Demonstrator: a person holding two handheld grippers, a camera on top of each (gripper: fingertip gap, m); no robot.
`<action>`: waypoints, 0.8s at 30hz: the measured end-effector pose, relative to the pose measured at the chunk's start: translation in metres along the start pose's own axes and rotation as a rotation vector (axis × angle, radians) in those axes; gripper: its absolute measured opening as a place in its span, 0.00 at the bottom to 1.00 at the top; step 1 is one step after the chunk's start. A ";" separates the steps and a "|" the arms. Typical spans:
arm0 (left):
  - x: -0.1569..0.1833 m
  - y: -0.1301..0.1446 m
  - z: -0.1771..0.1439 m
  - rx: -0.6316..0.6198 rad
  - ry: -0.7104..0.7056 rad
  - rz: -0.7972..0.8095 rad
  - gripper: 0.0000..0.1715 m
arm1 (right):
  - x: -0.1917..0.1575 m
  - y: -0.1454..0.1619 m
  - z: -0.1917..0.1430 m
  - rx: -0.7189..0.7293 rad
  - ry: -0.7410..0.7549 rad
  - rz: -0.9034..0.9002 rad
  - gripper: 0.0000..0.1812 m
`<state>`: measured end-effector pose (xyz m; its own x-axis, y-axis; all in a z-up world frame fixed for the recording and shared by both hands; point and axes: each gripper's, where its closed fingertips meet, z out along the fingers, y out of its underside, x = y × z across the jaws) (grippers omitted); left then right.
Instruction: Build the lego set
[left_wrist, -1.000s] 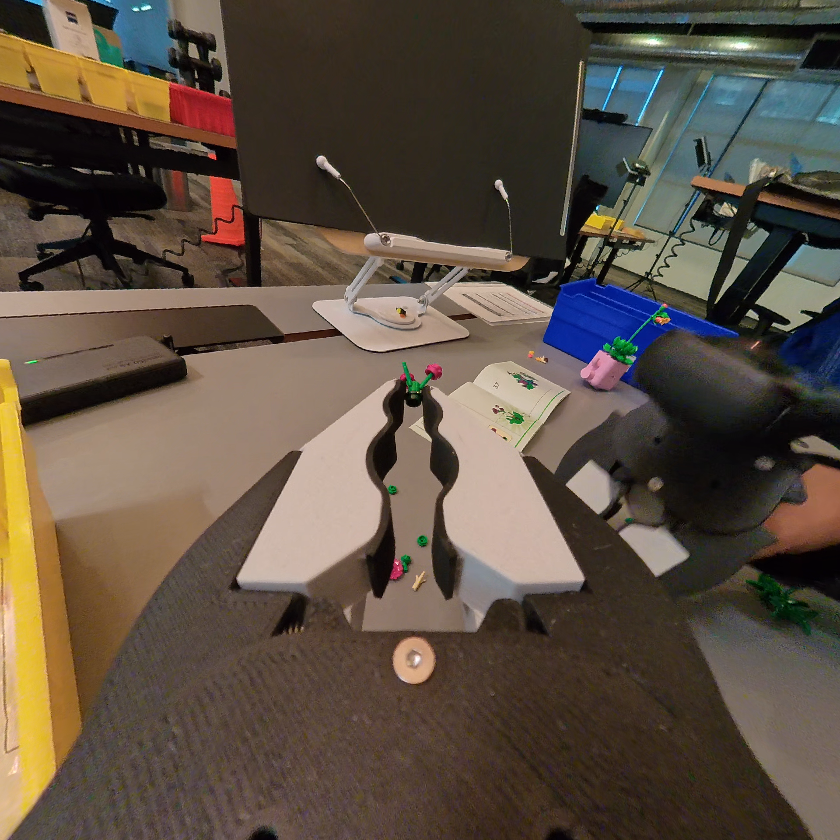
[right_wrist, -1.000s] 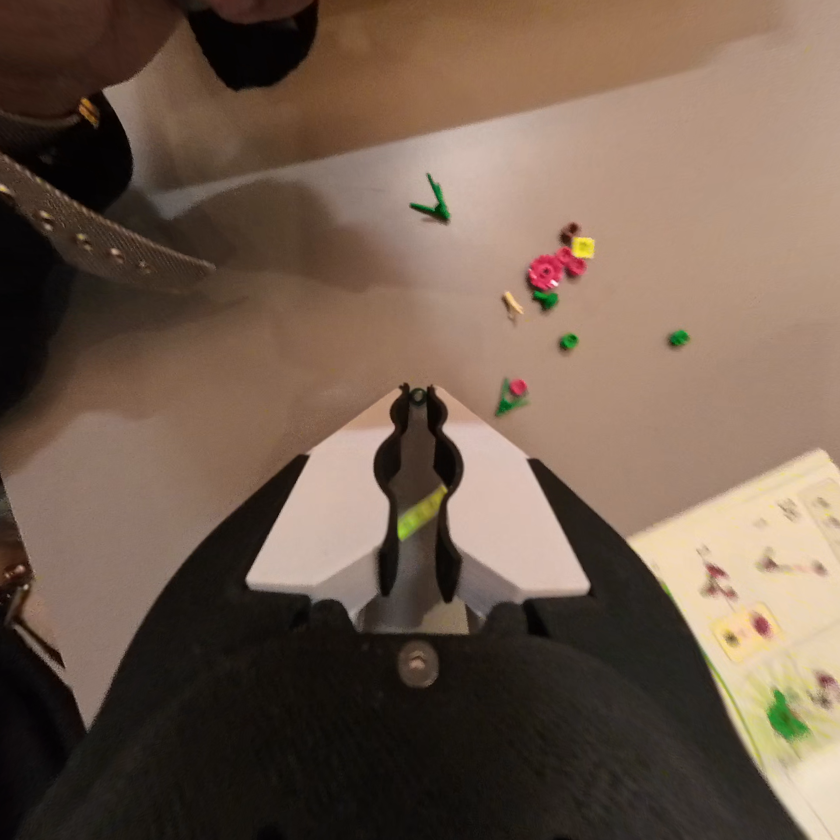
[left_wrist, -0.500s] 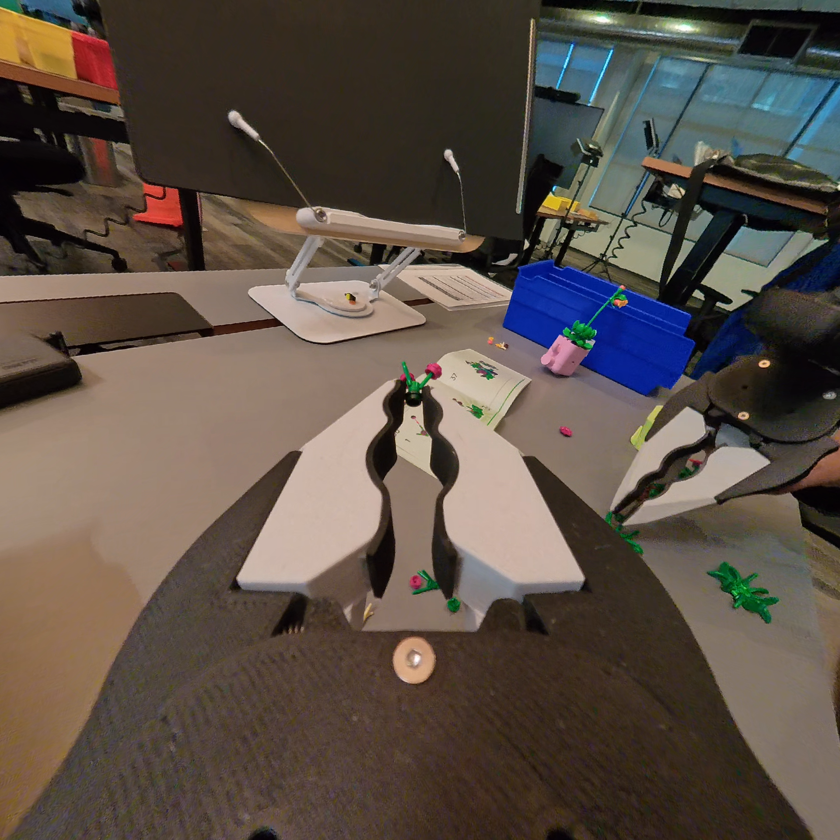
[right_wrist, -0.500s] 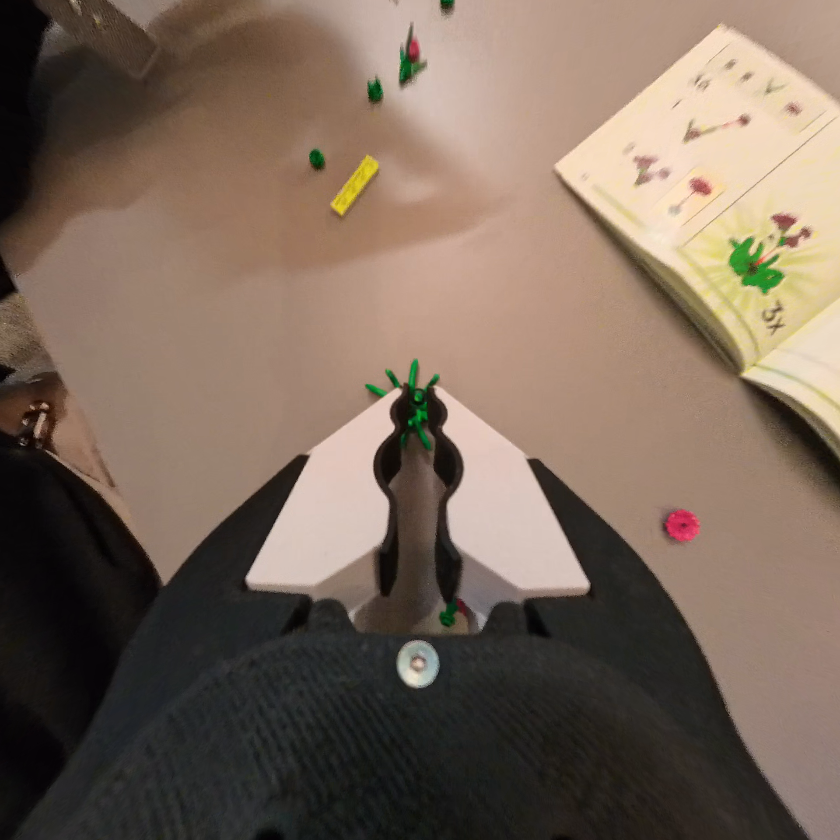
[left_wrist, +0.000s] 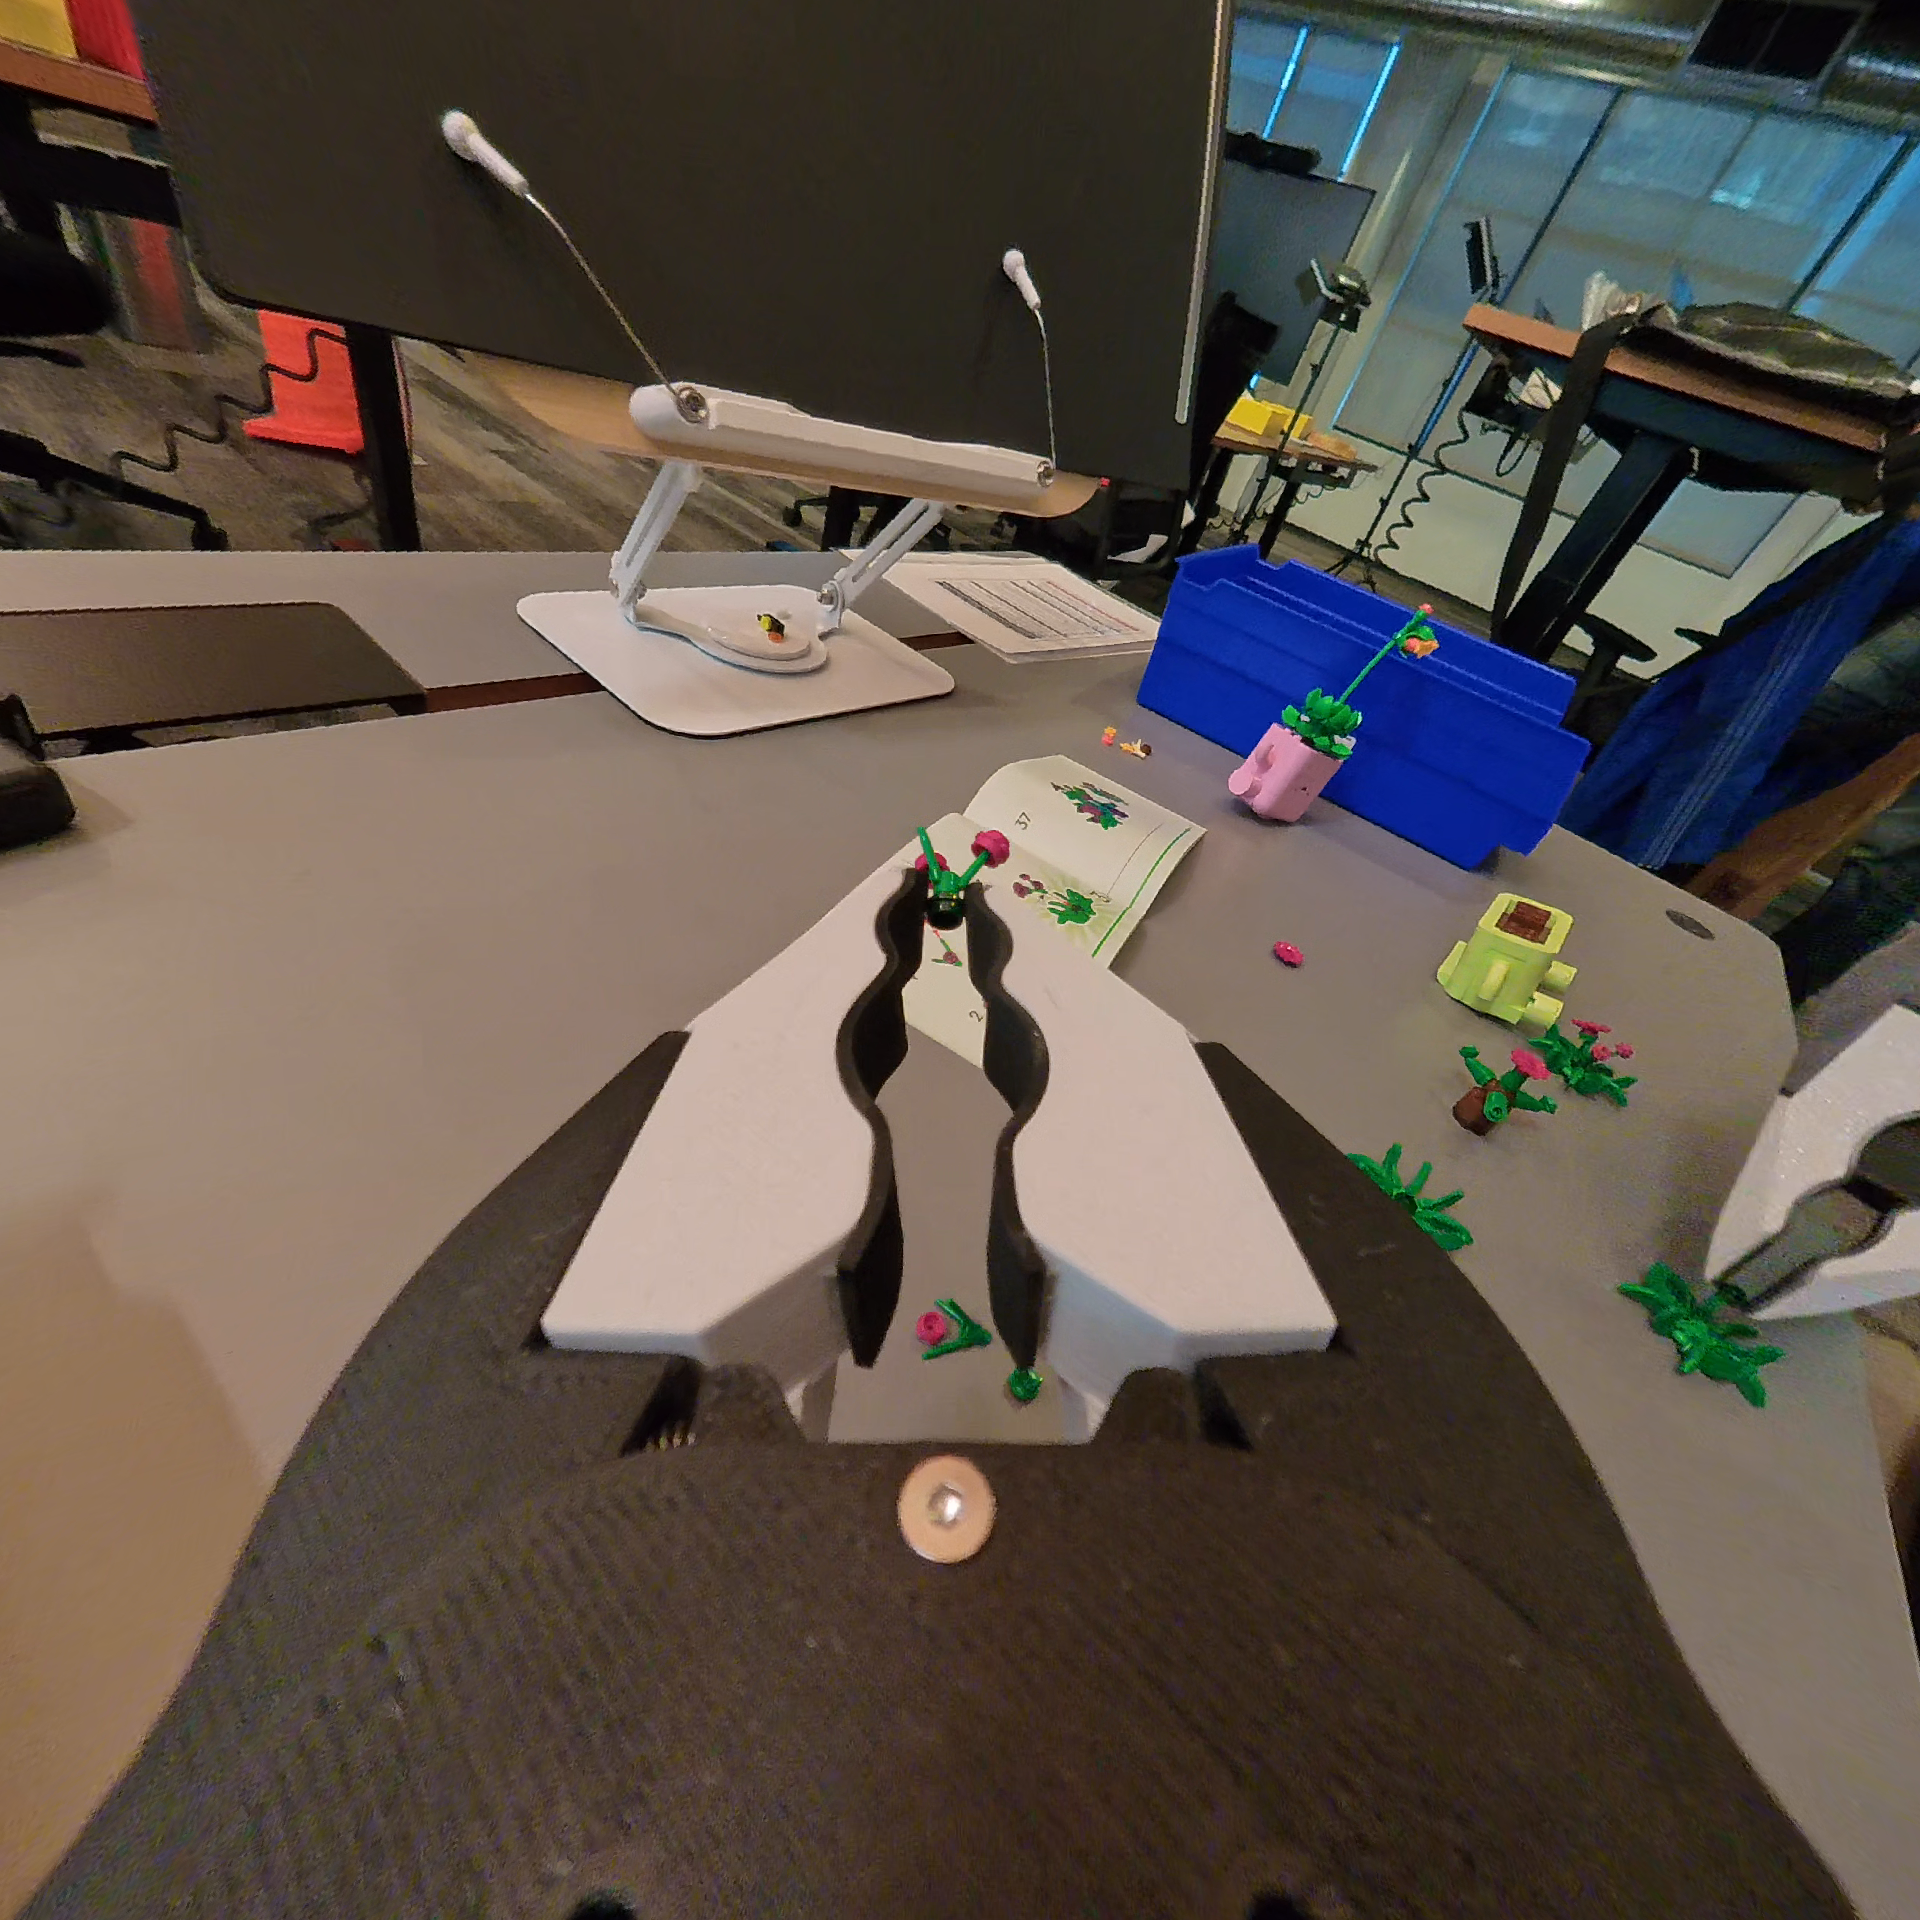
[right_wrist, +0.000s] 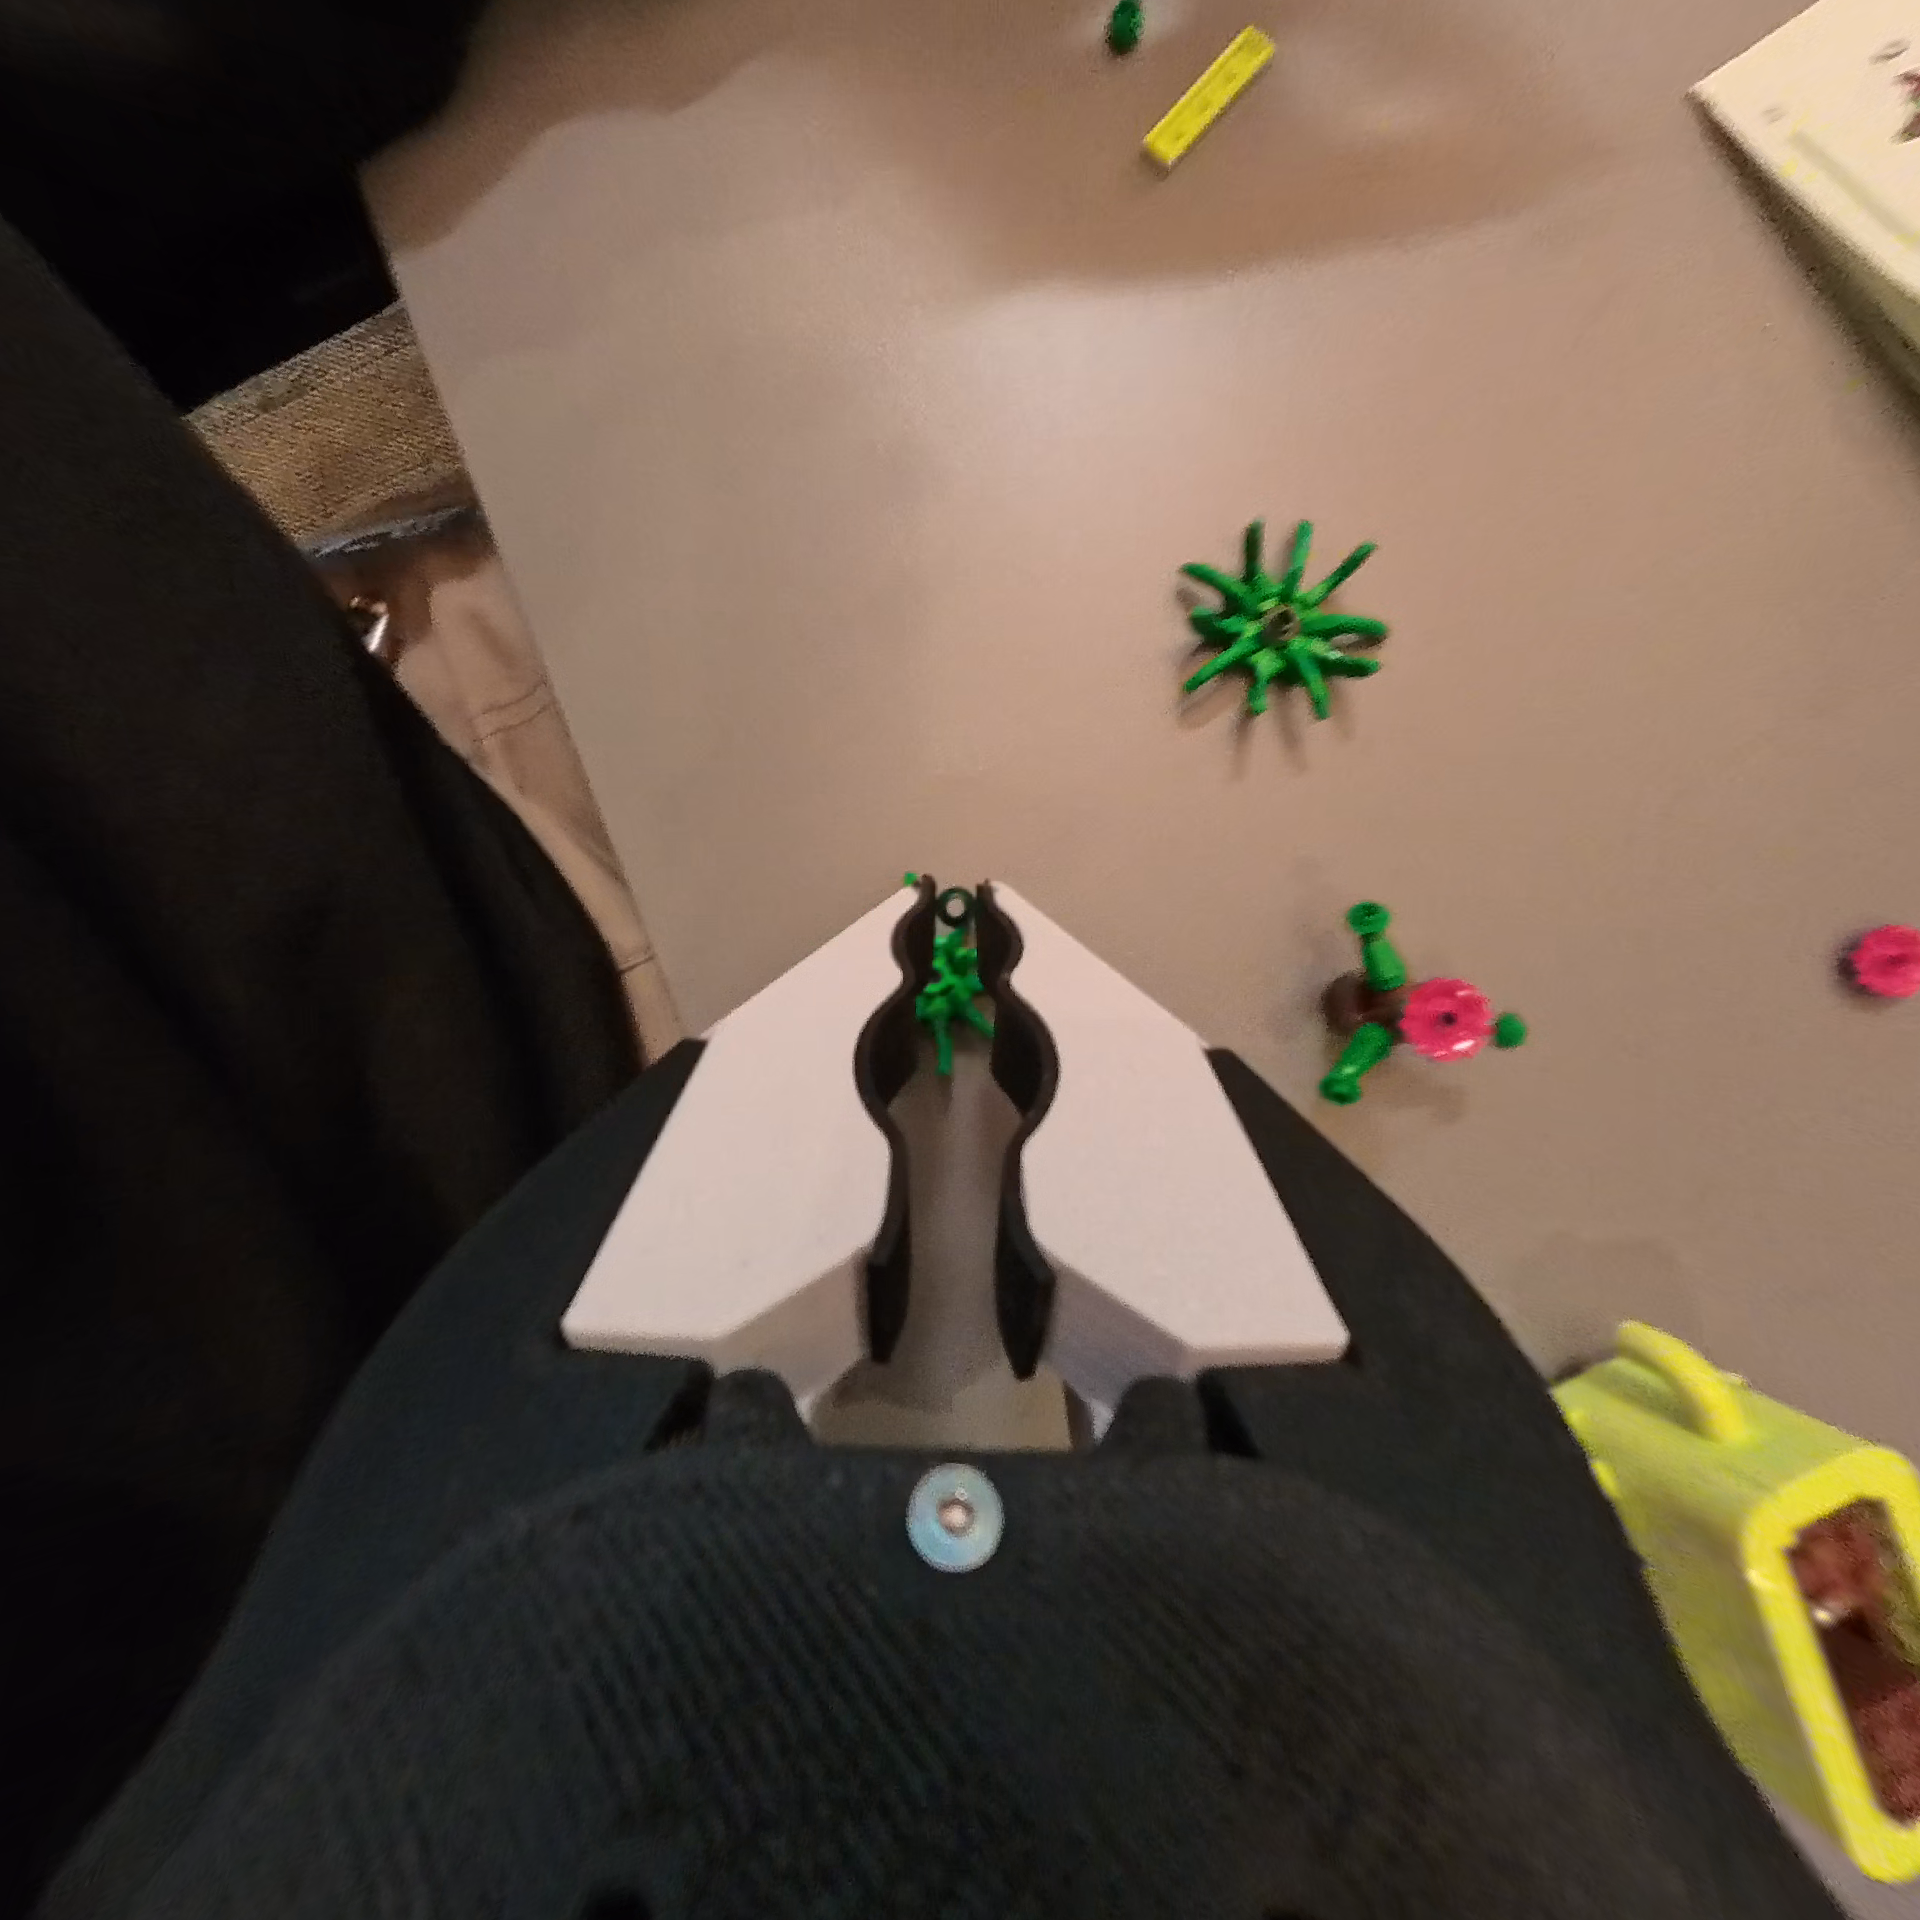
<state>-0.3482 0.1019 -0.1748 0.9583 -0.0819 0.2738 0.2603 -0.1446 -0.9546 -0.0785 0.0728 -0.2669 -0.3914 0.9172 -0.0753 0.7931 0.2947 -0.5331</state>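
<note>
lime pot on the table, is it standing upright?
No. In the right wrist view the lime pot lies on its side on the table, its open top with brown inside facing sideways.

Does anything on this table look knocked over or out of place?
Yes. The lime pot lies on its side near the table's right edge, its opening showing brown inside. The pink pot by the blue bin leans tilted. Small loose pieces are scattered about.
</note>
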 end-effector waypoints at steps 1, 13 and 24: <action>0.001 0.001 0.001 -0.004 0.002 0.001 0.03 | -0.004 0.004 0.001 0.001 -0.004 -0.003 0.03; 0.004 0.007 0.005 -0.028 -0.001 0.013 0.03 | -0.006 0.024 0.012 -0.042 -0.003 -0.047 0.03; 0.005 0.009 0.007 -0.032 0.009 0.006 0.03 | -0.008 0.024 0.006 -0.044 -0.007 -0.048 0.05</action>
<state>-0.3404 0.1071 -0.1825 0.9588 -0.0914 0.2689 0.2503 -0.1757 -0.9521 -0.0589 0.0706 -0.2837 -0.4327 0.8998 -0.0562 0.7927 0.3500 -0.4991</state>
